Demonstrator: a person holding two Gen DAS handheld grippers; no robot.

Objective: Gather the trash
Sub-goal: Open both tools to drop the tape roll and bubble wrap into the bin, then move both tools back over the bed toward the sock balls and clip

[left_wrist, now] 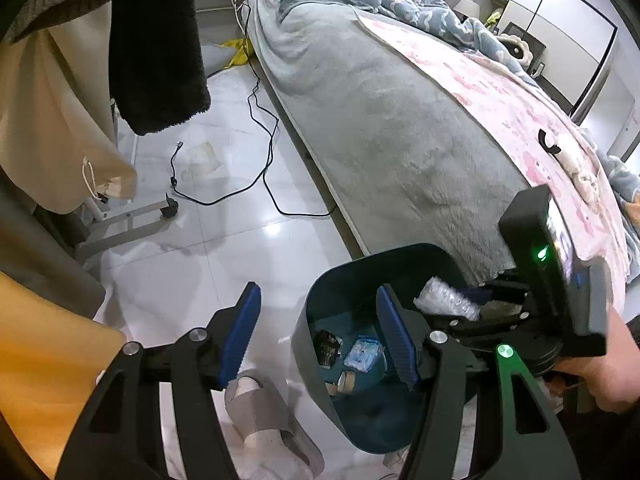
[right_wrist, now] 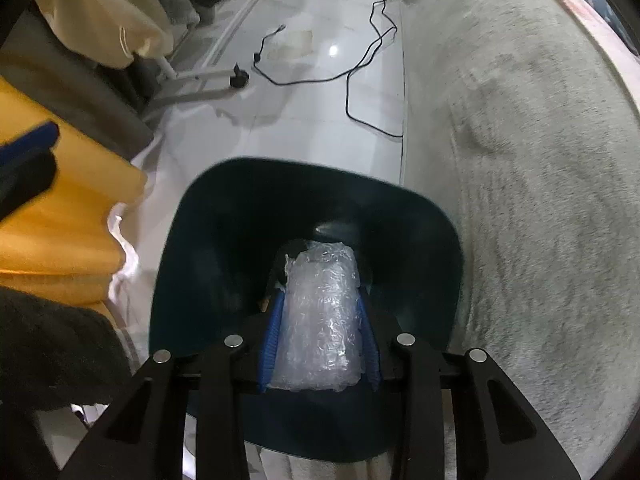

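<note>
A dark teal bin (left_wrist: 320, 304) stands on the floor beside the bed, its rim (right_wrist: 304, 166) just under my right gripper. My right gripper (right_wrist: 320, 298) points down over the bin's mouth, shut on a roll of clear bubble wrap (right_wrist: 320, 320). The left wrist view shows the same roll (left_wrist: 444, 300) at the bin's right rim, in the right gripper (left_wrist: 472, 298). In the bin lie a blue packet (left_wrist: 362, 354), a dark wrapper (left_wrist: 328, 348) and a cardboard roll (left_wrist: 346, 384). My left gripper (left_wrist: 317, 292) is open above the bin's left side, with nothing between its pads.
A bed with a grey blanket (left_wrist: 380, 140) runs along the right. A black cable (left_wrist: 264, 168) loops over the white tile floor. A wheeled rack base (left_wrist: 132, 216) and hanging clothes (left_wrist: 156, 40) stand left. A foot in a grey slipper (left_wrist: 264, 412) is near the bin. Yellow cloth (right_wrist: 60, 220) is left.
</note>
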